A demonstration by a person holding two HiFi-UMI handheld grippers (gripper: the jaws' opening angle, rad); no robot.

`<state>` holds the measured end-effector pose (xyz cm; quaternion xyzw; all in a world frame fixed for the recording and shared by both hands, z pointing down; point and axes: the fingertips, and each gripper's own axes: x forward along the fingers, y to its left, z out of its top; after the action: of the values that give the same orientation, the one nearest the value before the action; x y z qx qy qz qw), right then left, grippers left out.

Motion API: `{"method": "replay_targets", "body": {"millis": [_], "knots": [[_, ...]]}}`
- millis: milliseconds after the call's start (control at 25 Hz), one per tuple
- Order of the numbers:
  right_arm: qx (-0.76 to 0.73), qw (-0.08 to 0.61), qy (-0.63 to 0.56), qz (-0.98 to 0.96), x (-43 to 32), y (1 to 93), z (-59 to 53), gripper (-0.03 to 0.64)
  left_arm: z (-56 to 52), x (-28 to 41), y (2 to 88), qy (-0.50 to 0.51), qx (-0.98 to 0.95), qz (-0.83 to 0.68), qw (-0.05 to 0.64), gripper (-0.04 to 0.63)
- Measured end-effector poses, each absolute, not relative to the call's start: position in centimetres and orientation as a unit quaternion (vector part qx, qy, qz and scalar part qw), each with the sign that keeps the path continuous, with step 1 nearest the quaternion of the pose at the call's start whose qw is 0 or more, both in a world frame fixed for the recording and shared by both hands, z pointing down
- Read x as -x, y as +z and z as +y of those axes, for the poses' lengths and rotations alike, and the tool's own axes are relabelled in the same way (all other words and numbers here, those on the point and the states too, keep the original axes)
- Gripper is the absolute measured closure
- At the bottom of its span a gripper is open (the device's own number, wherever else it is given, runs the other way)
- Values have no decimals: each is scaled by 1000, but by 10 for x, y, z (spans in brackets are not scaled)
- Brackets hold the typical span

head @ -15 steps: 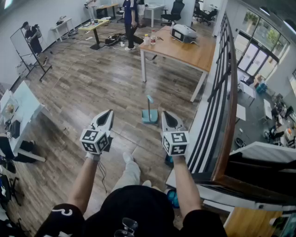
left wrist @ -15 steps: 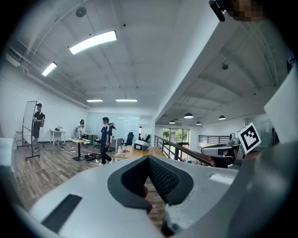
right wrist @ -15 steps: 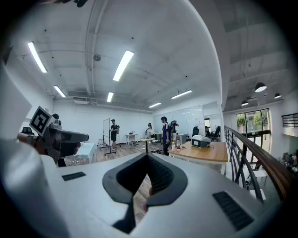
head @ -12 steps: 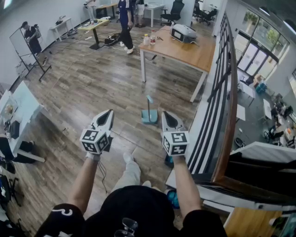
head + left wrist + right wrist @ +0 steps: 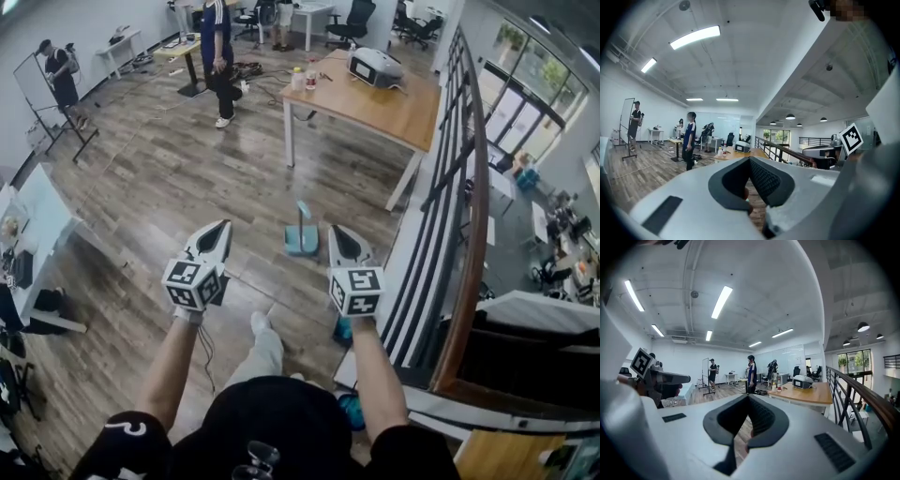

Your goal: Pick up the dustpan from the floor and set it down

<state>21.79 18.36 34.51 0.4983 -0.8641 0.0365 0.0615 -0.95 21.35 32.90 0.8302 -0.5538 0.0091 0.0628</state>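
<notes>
**Left gripper** (image 5: 223,228): in your left hand, held level. The jaws are closed tip to tip with nothing between them.

**Right gripper** (image 5: 334,231): in your right hand, tipped slightly downward. The jaws are fully closed and it carries nothing.

**Shoe** (image 5: 260,322): your own, on the wooden floor (image 5: 159,187) between the two arms.

**Dustpan** (image 5: 302,238): stands on the floor ahead of both grippers, between their lines and nearer the right one, well apart from either. It has not been picked up.
- Hazards: both pairs of jaws are shut, so if you reach in without opening, a closed tip will likely knock the handle and tip or slide the pan.
- The handle is thin. A grip high on it may let the pan swing or twist in the pads, and a loose grip may drop it.
- You must stoop far, with a railing (image 5: 457,187) close on your right, so a wide swing of the right arm could strike it.
- Look: pale blue-green, with a low flat pan resting on the boards. A slim handle rises upright from it and ends in a small grip. It is probably light plastic.

**Table** (image 5: 394,105): wooden top on white legs, beyond the dustpan. Its near leg stands behind the pan.

**Person** (image 5: 217,54): stands on the open floor far beyond the table, clear of your reach.
</notes>
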Motion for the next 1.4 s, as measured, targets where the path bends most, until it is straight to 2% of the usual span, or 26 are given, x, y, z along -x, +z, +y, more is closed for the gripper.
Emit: {"method": "replay_targets", "body": {"millis": [760, 800, 880, 1080, 1400], "knots": [[-497, 94, 44, -862, -136, 360, -15, 621, 0, 72, 344, 12, -851, -518, 91, 600], [-497, 94, 45, -862, -132, 361, -22, 614, -7, 75, 346, 14, -852, -515, 92, 601], [-498, 94, 46, -861, -125, 366, -36, 538, -20, 81, 350, 17, -855, -510, 94, 600], [-499, 106, 57, -858, -110, 384, -70, 468, -50, 90, 361, 24, -862, -497, 101, 600], [-499, 141, 62, -853, -111, 425, -116, 419, -91, 85, 386, 32, -866, -486, 114, 600]]}}
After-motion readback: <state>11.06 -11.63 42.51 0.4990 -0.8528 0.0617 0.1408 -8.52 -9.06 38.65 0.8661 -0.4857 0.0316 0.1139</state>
